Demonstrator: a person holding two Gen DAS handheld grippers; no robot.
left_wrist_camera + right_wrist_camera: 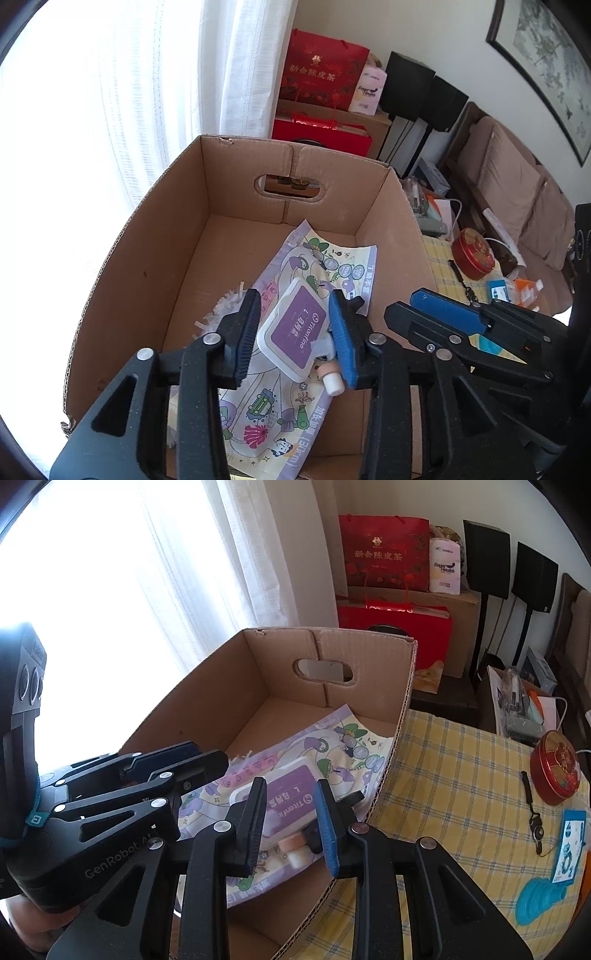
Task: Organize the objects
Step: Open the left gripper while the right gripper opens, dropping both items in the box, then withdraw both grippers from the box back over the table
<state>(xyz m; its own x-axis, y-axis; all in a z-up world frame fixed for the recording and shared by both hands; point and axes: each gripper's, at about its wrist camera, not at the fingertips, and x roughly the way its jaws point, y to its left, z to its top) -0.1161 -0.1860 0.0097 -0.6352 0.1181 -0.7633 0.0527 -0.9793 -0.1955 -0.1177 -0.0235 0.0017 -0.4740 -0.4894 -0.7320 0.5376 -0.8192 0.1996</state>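
Both claws hang spread over the open cardboard box [140, 258], the left claw [295, 332] and right claw [291, 823] holding nothing, above the wet-wipes pack [314, 266] lying flat on the box floor.

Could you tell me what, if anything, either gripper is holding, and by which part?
Nothing is held: the left gripper and right gripper are both open above the wipes pack in the cardboard box.
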